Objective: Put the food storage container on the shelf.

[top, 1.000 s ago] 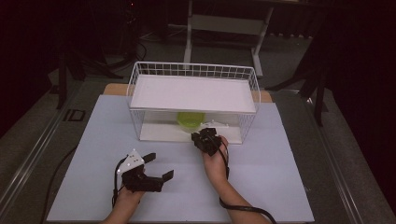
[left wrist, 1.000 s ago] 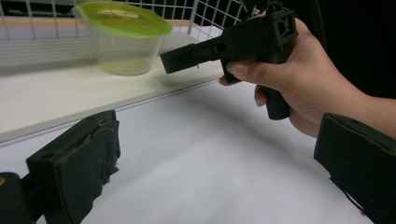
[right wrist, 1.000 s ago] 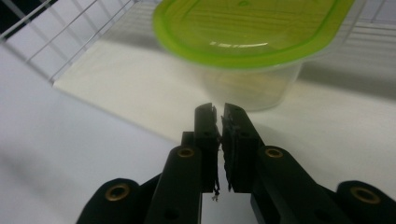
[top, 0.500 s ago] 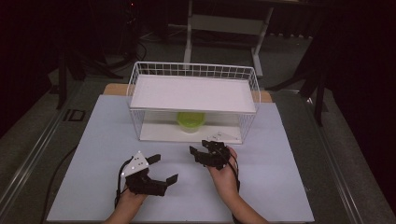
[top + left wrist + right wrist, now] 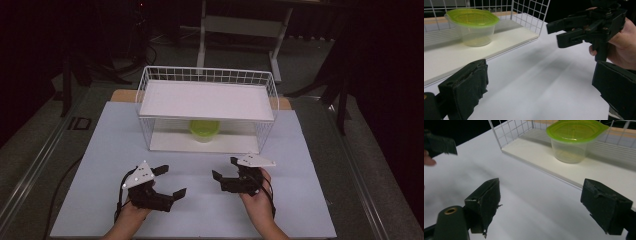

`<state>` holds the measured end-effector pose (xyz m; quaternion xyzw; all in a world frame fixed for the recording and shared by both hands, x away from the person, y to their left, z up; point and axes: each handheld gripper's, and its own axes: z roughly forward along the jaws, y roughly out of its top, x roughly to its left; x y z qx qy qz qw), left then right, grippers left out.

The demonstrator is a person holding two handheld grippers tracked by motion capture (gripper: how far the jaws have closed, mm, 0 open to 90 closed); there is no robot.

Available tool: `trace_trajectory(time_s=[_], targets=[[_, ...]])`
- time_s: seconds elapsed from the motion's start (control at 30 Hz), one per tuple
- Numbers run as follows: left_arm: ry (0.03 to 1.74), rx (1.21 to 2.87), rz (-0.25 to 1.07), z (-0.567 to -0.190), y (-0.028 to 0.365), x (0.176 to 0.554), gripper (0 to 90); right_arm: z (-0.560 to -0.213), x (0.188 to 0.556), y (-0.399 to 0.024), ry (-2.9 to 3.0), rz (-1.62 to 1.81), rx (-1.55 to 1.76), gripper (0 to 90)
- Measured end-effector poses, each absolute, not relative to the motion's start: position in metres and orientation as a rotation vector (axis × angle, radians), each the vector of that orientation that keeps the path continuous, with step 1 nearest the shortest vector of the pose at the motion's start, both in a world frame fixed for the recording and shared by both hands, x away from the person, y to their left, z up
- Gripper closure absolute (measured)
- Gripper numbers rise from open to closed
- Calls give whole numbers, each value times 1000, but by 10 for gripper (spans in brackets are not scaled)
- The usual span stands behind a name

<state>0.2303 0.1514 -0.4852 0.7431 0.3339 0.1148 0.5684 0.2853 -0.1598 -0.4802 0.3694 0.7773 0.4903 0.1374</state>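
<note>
A clear plastic tub (image 5: 572, 148) with a lime-green lid (image 5: 576, 130) is seen standing upright on the white lower shelf (image 5: 564, 167) of a white wire rack (image 5: 207, 112), under the rack's upper board. It lies ahead of both tongs and well apart from them, slightly nearer the right gripper (image 5: 231, 174) than the left gripper (image 5: 170, 181). Nothing can be made out inside it, so it is judged to be light. Its thin wall is likely to flex if squeezed hard, and the smooth, downward-tapering plastic may slide out of a weak pinch. The lid's rim stands out a little past the wall and has a small tab at one side; a hold just under that rim, across the wall, is judged the safest, since the rim would stop the tub from slipping downward. A grip on the lid alone could pull it off.

The right gripper's jaws have just been opening and now stand wide apart with nothing between them, as is seen in the right gripper view, where only bare white tabletop (image 5: 529, 202) lies between the pads. The left gripper's jaws are likewise spread, with nothing held. Both tongs rest low over the table's near part, side by side. Any reach must be made level, under the upper board and between the wire sides.
</note>
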Motion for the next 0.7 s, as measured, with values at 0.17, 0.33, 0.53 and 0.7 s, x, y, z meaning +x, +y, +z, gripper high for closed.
trace_trajectory(time_s=[0.17,0.33,0.53,0.7], targets=[[767,1774,273,-485,160,222,13,-483,274,-173,2254,1420,1077,161],[769,1781,282,-486,171,218,13,-481,264,-182,2260,1432,1064,161],[815,1771,277,-491,186,212,13,-478,252,-192,2272,1418,1036,161],[833,1774,275,-496,196,209,12,-481,247,-202,2280,1440,1038,161]])
